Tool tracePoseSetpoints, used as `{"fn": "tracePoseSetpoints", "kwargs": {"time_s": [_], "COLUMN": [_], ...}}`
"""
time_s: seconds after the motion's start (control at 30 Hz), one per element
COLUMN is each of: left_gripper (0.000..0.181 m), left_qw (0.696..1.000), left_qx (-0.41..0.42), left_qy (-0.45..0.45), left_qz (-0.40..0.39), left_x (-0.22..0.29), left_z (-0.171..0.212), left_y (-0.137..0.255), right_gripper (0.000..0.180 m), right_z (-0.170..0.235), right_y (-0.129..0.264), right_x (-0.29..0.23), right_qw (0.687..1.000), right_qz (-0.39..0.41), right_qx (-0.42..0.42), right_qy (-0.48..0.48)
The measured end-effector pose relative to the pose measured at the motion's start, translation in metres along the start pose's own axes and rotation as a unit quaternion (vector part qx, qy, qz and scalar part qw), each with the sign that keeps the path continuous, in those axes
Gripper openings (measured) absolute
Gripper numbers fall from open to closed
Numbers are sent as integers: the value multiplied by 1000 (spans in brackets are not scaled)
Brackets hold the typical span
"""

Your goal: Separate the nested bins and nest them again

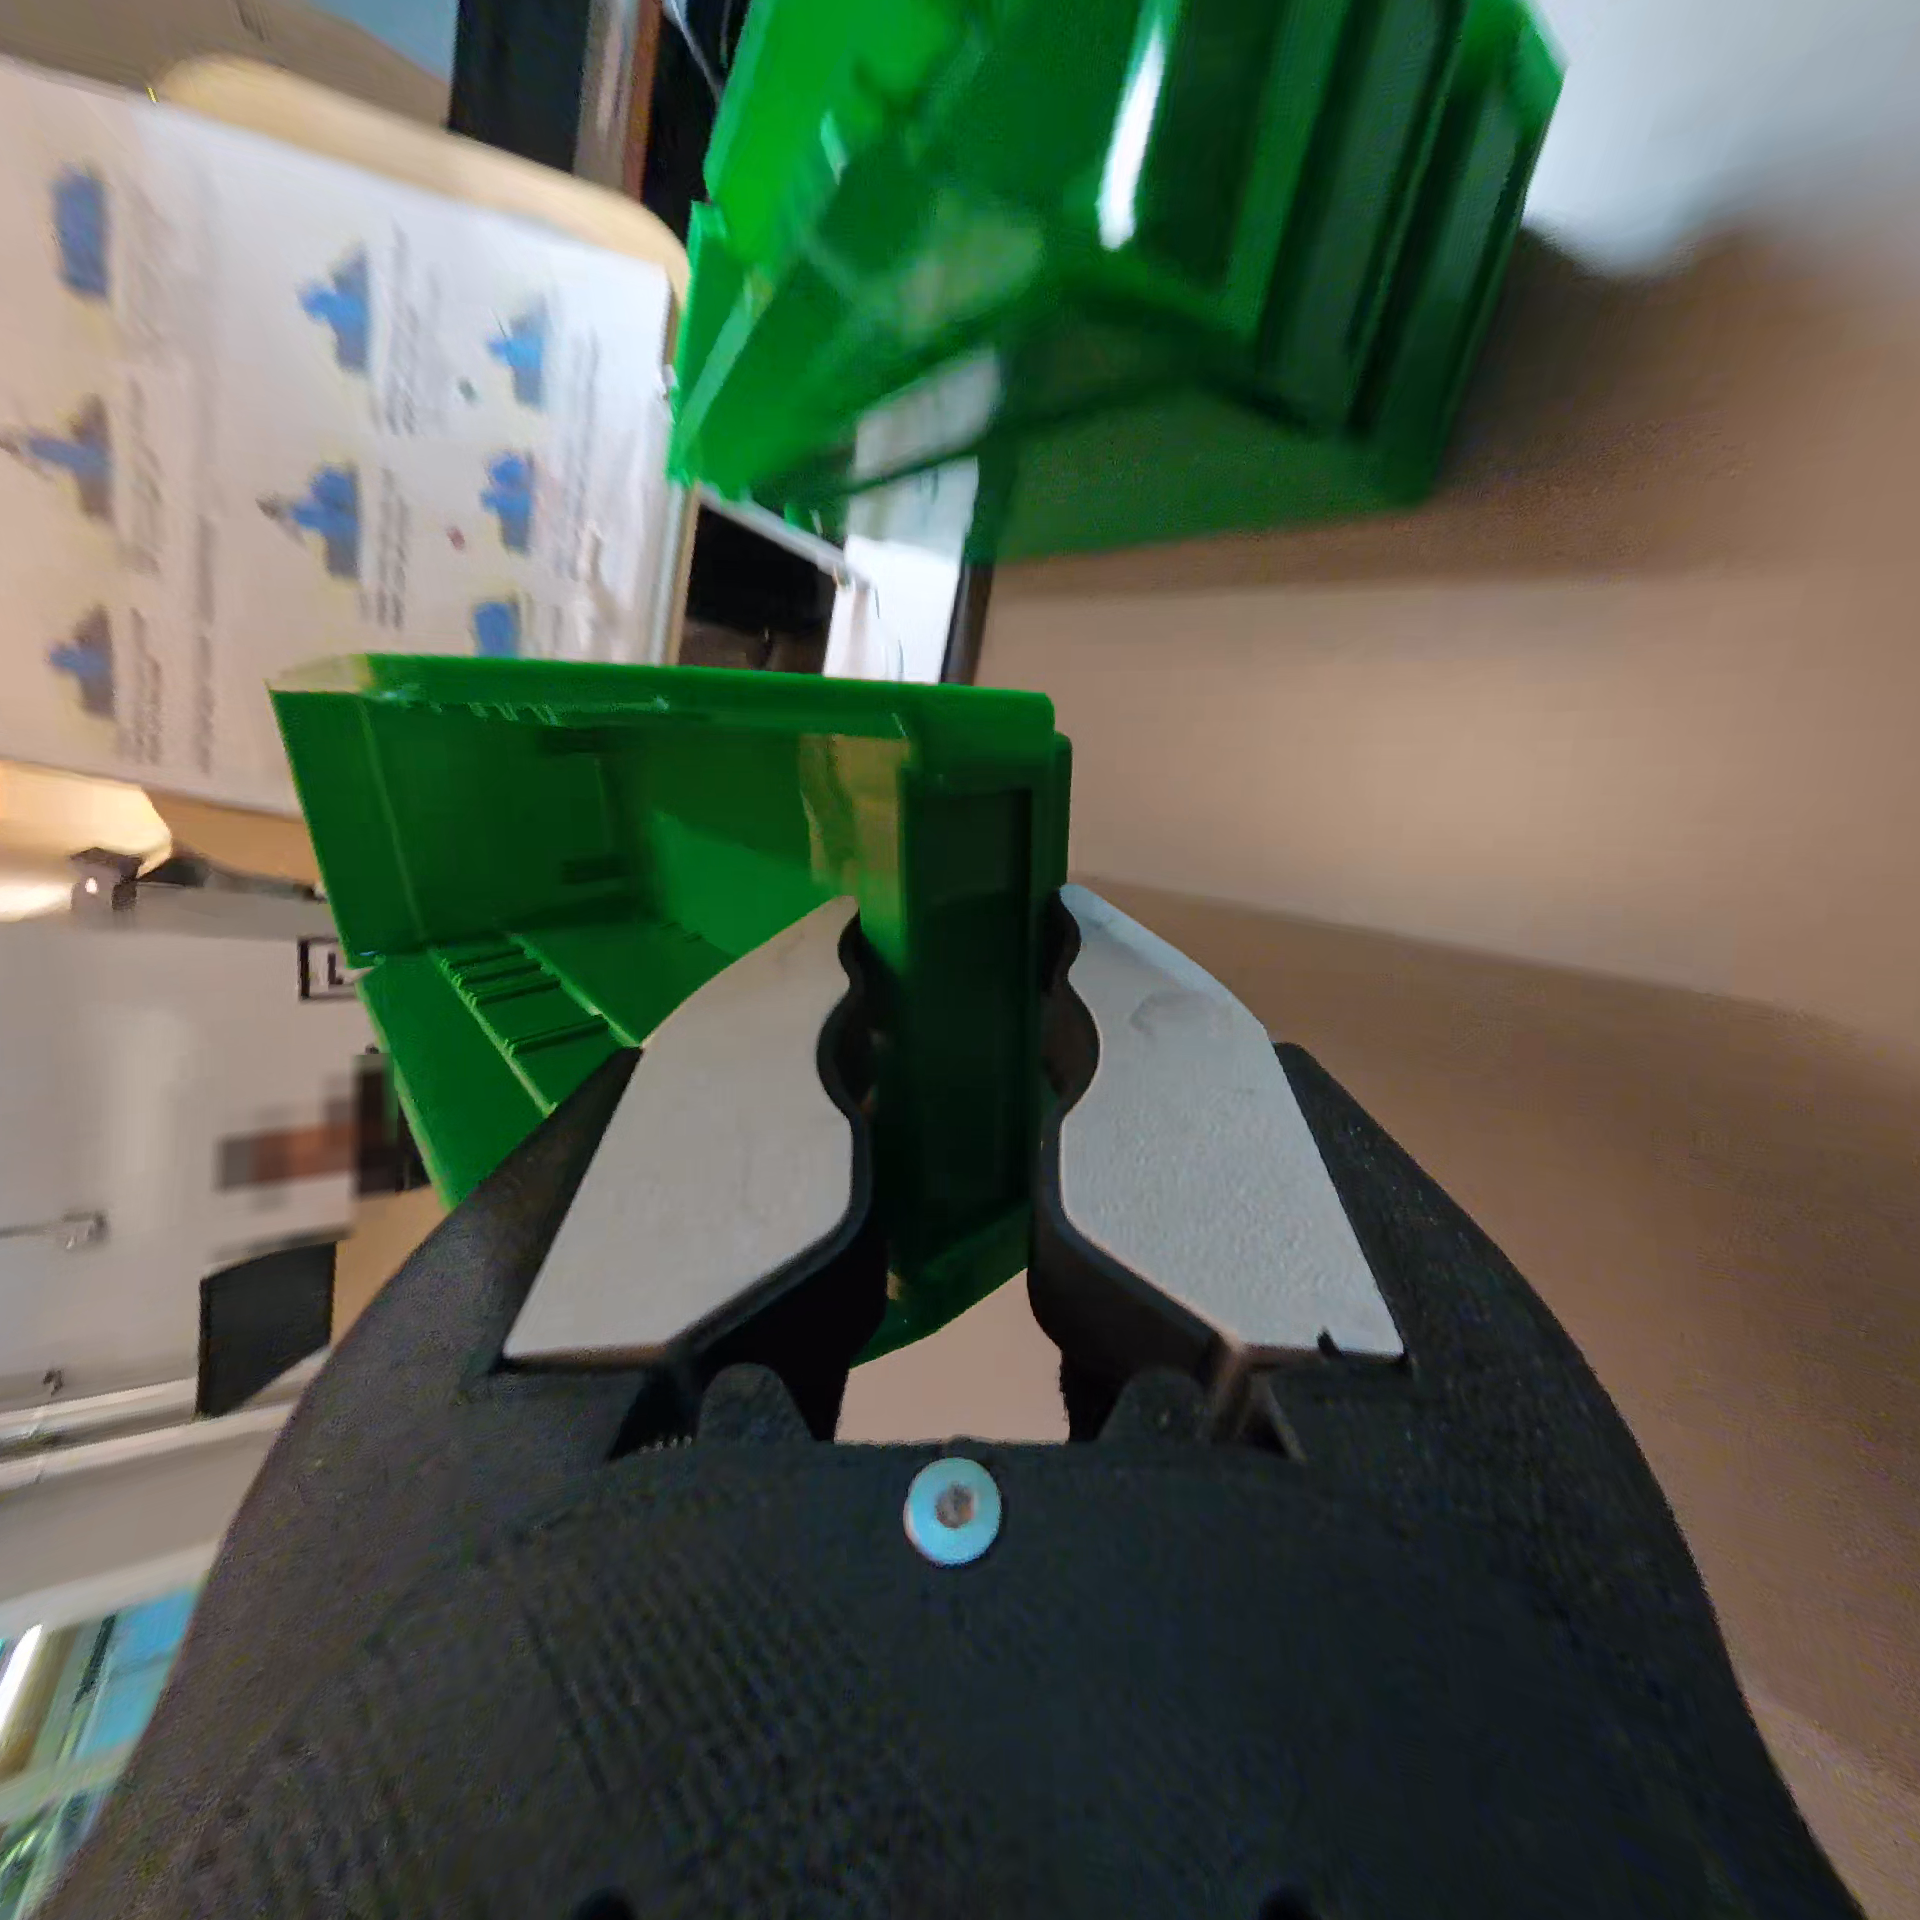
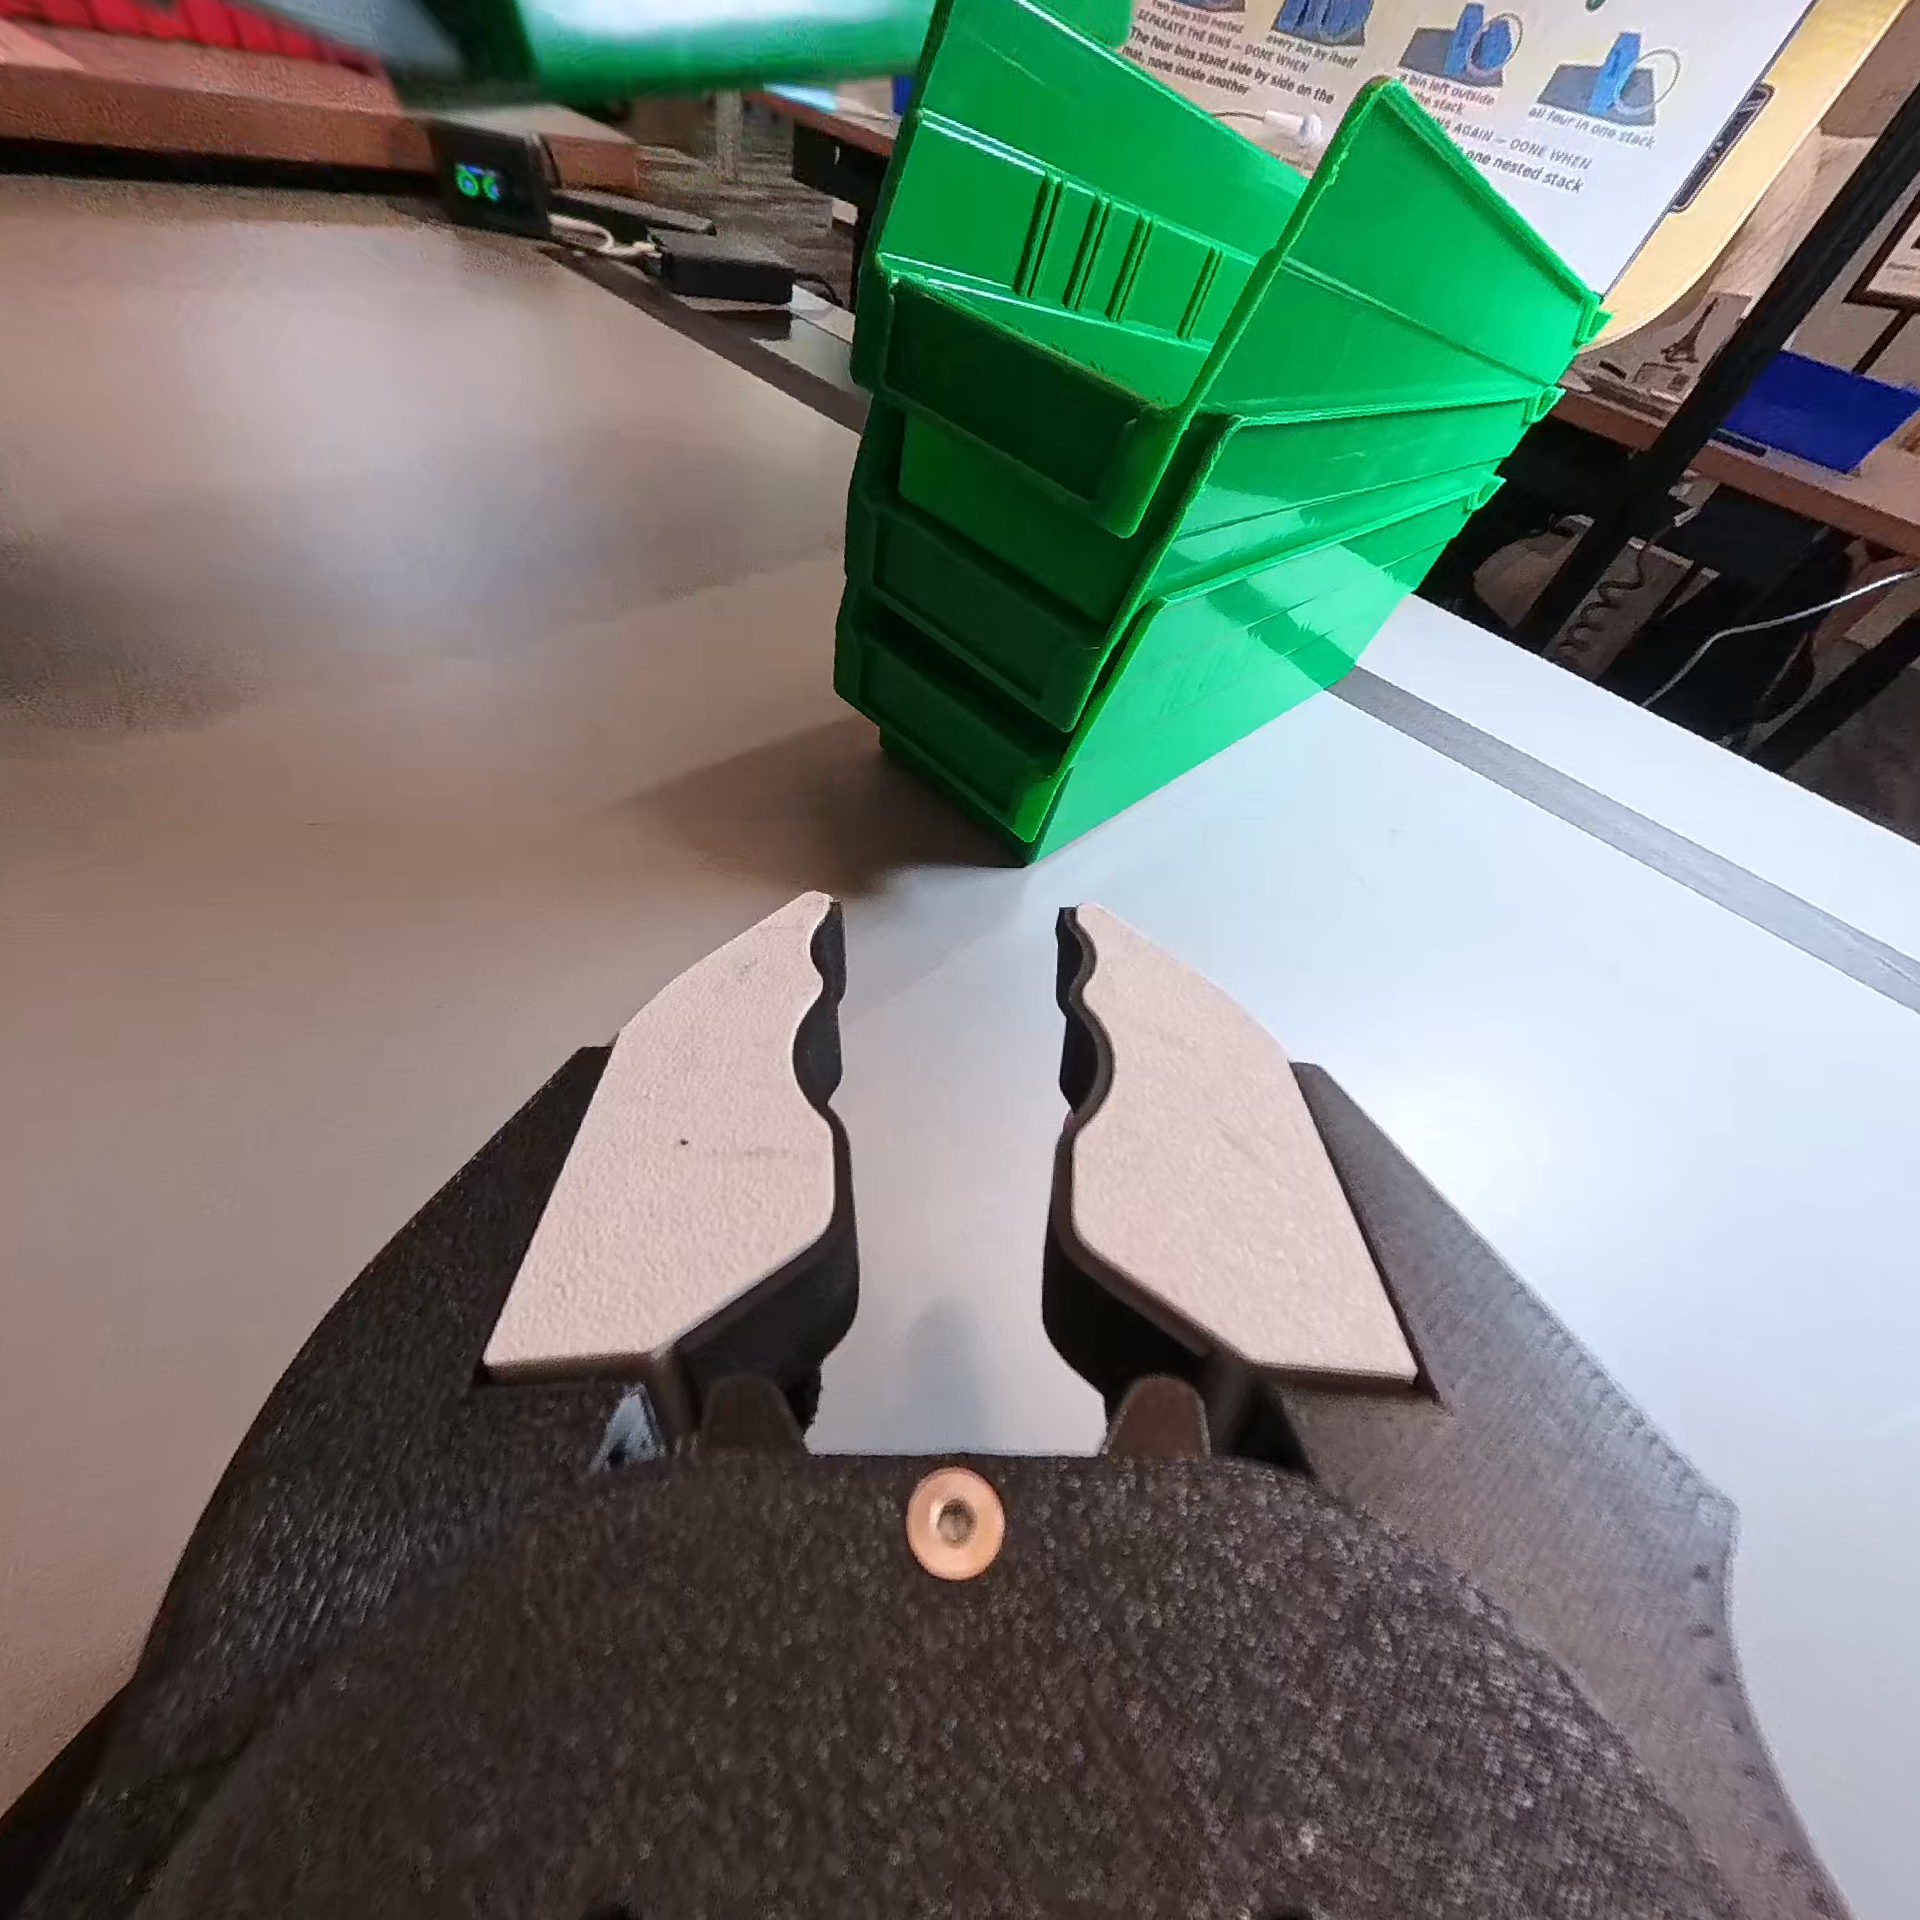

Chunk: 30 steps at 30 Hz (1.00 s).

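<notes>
A stack of nested green bins (image 2: 1195, 520) stands on the table (image 2: 416, 623), its top bin tilted up in the stack. My right gripper (image 2: 948, 914) is open and empty, low over the table a short way in front of the stack. My left gripper (image 1: 956, 914) is shut on the end wall of a separate green bin (image 1: 623, 831) and holds it in the air. That view is rolled on its side. The stack also shows in the left wrist view (image 1: 1195, 260), blurred, beyond the held bin. The held bin shows blurred at the top of the right wrist view (image 2: 707, 42).
A printed instruction sheet (image 2: 1455, 104) stands behind the stack and also shows in the left wrist view (image 1: 312, 416). A small black device with green lights (image 2: 483, 182) and a black adapter with cables (image 2: 727, 270) lie at the table's far edge. A dark seam (image 2: 1610, 821) crosses the table on the right. Left tips to right tips: about 25 cm.
</notes>
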<state>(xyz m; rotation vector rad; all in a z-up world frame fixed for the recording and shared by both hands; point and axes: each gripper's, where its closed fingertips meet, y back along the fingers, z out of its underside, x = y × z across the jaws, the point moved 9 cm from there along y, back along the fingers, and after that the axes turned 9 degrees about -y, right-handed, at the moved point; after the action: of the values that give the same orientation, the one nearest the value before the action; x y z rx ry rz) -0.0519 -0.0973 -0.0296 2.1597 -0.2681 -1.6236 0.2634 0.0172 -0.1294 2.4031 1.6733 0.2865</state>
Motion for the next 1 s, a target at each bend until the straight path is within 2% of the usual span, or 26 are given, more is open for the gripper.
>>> {"fn": "tracePoseSetpoints", "kwargs": {"time_s": [0.23, 0.43, 0.6, 0.67, 0.73, 0.87, 1.0], "left_gripper": [30, 31, 34, 34, 49, 51, 51], "left_qw": [998, 997, 996, 998, 998, 993, 980], "left_qx": [58, 25, -3, 4, 25, 98, 153], "left_qy": [-21, -43, -41, -44, -33, 27, 113], "left_qz": [31, 65, 83, 55, 57, 53, 54], "left_x": [-58, -66, -52, -51, -50, -50, -47], "left_z": [-99, -153, -156, -153, -152, -147, -121], "left_y": [-11, -50, -85, -87, -81, -55, -35], "right_gripper": [37, 35, 35, 35, 35, 35, 38], "right_z": [1, 1, 2, 2, 2, 2, 1], "right_y": [1, 3, 2, 2, 2, 1, -2], "right_x": [2, 3, 2, 2, 2, 3, 5], "right_qw": [1000, 1000, 1000, 1000, 1000, 1000, 1000], "right_qz": [8, 8, 7, 7, 7, 10, 21], "right_qx": [7, 12, 9, 9, 10, 7, 2], "right_qy": [-5, -7, -2, -2, -4, -7, -11]}}
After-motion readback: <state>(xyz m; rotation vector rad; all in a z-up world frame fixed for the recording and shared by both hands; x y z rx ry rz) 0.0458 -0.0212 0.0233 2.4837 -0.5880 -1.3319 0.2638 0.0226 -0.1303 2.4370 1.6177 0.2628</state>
